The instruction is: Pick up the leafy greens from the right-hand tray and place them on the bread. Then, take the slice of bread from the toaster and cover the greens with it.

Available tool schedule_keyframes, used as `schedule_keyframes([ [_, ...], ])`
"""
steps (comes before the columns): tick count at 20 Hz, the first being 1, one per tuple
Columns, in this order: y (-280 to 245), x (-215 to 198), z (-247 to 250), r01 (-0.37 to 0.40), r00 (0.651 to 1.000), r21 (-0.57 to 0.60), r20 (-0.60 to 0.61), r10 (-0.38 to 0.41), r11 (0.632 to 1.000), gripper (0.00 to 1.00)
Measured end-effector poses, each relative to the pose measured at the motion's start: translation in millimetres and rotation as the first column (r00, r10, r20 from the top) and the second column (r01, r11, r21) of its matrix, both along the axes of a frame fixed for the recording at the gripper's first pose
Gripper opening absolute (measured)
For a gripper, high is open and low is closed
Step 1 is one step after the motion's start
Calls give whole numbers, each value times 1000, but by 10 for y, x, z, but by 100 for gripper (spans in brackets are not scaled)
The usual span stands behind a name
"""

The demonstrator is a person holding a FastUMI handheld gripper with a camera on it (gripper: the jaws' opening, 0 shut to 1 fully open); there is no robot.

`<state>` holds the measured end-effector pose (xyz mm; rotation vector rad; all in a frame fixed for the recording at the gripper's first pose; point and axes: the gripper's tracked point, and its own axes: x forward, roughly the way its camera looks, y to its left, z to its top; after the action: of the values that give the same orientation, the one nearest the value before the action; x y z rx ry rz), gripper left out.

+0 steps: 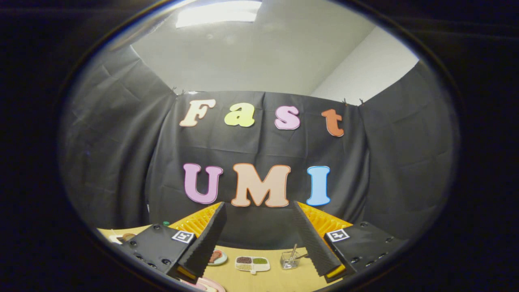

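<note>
- Gripper view: my tongs [259, 239] stand wide open, the two fingers well apart with nothing held between them.
- They are raised and point level at the booth's black cloth wall [121, 162], well above the desk [271, 280].
- Beyond the gap between the fingers, on the desk, lies a divided white dish [252, 264] with dark, pale and green fillings.
- Just beside it, nearer the right finger, stands a small clear glass container [289, 260] with a utensil leaning in it.
- By the left finger sits a small plate [217, 258] with reddish food.
- I cannot make out the leafy greens, the bread or the toaster from here.
</note>
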<state>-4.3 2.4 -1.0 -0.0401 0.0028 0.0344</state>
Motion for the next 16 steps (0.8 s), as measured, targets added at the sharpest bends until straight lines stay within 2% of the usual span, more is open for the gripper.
schedule_keyframes([
  [10,-88,16,-221,-37,998,28,-41,39,999,100],
  [12,-86,28,-329,-81,994,14,-69,81,997,100],
  [16,-121,-8,-684,-197,970,-91,-164,180,976,100],
])
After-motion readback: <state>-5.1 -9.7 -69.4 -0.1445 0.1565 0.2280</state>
